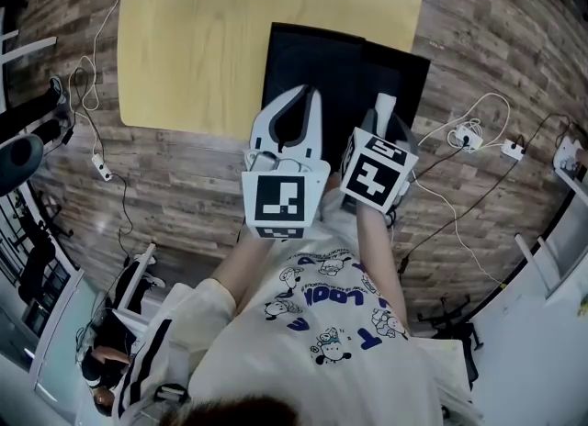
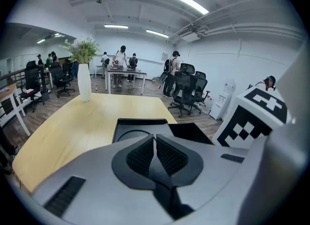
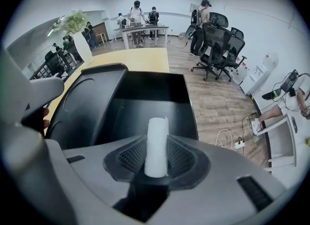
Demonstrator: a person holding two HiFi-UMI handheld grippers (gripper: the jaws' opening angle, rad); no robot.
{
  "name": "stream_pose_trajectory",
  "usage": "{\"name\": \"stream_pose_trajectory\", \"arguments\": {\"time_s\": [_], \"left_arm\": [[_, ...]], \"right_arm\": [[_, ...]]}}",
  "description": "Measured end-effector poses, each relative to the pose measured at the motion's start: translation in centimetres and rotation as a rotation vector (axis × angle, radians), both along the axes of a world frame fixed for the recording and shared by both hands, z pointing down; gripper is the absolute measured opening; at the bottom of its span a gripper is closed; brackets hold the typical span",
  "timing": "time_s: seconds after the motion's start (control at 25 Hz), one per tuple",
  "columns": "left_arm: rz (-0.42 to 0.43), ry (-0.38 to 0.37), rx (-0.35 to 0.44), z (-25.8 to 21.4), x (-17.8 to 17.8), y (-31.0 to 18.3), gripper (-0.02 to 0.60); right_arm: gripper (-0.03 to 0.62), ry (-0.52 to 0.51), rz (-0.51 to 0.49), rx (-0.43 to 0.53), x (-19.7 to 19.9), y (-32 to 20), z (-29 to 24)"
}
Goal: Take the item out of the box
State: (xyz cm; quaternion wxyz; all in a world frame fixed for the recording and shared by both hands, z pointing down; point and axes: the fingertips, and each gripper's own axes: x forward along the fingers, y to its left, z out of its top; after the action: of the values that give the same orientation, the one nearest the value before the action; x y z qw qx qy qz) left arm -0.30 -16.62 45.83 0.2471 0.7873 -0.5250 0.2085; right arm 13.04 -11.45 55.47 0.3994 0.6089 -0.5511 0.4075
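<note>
A black box [image 1: 404, 71] lies open at the near edge of the light wooden table [image 1: 230, 39], its lid [image 1: 294, 52] folded out to the left. My right gripper [image 1: 386, 119] hangs over the box, pointing steeply down. A white roll [image 1: 385, 107] stands upright between its jaws. In the right gripper view the roll [image 3: 157, 144] sits between the ribbed pads of the right gripper [image 3: 157, 158], above the dark inside of the box [image 3: 140, 98]. My left gripper [image 1: 308, 103] hovers beside it over the lid, shut and holding nothing. In the left gripper view the left gripper [image 2: 155, 151] has its pads together before the box [image 2: 140, 122].
A white vase of flowers [image 2: 85, 81] stands at the table's far end. Cables and power strips [image 1: 469, 135] lie on the wooden floor to the right. Office chairs [image 3: 218, 44] and several people stand further back in the room.
</note>
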Motion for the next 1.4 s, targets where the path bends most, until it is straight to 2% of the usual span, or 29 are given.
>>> {"name": "stream_pose_trajectory", "arguments": {"time_s": [0.28, 0.64, 1.4], "left_arm": [[-0.001, 0.006, 0.001, -0.1, 0.0, 0.2, 0.029], [-0.002, 0.020, 0.026, -0.7, 0.0, -0.2, 0.029], [0.011, 0.053, 0.201, -5.1, 1.8, -2.2, 0.029]], "right_arm": [[0.139, -0.023, 0.007, 0.019, -0.1, -0.1, -0.1], [0.138, -0.078, 0.002, 0.107, -0.7, -1.3, -1.7], [0.137, -0.093, -0.004, 0.370, 0.7, -4.7, -7.7]]}}
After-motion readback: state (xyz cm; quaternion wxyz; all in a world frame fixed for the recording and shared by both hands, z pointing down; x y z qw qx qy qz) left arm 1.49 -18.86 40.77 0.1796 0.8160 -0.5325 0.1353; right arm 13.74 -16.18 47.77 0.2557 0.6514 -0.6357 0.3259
